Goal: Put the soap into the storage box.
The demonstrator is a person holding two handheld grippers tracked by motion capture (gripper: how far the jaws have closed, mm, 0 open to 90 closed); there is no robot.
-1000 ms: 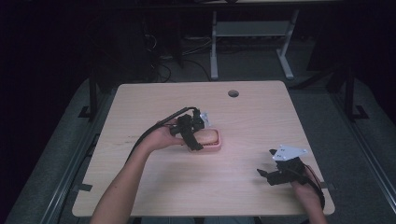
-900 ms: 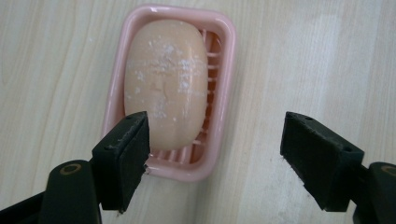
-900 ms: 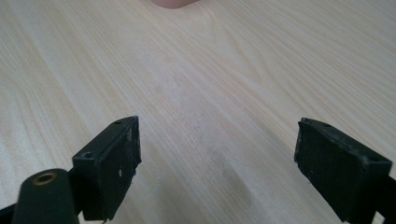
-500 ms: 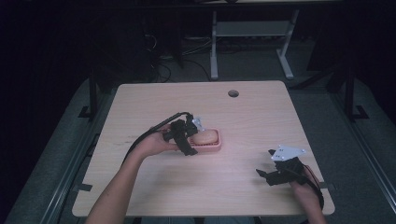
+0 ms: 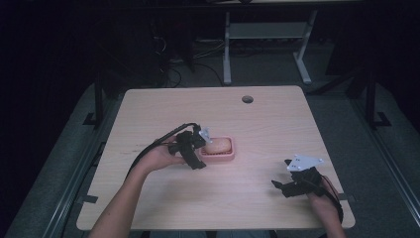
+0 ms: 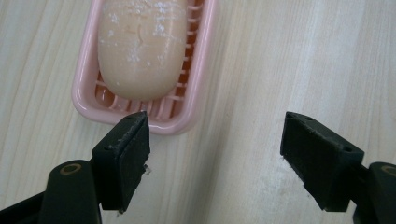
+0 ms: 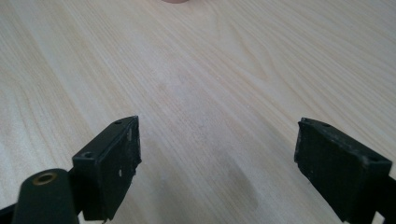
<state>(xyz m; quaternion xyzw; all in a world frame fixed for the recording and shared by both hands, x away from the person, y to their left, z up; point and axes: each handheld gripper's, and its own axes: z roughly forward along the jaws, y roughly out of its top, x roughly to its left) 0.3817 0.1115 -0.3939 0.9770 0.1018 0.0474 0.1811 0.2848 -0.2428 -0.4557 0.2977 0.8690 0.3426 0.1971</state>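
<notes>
Centrally, a pale bar of soap lies in the pink slatted soap dish just ahead of the left gripper, whose jaws gape empty beside its near rim, while the right gripper hovers well apart, jaws spread wide over bare wooden table.

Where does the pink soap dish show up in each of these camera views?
High view: the soap dish sits mid-table, beside the left gripper.
Left gripper view: top left, its near end past the left-hand jaw.
Right gripper view: a pink sliver at the top edge.
Shared landmark: the pale wooden table.
</notes>
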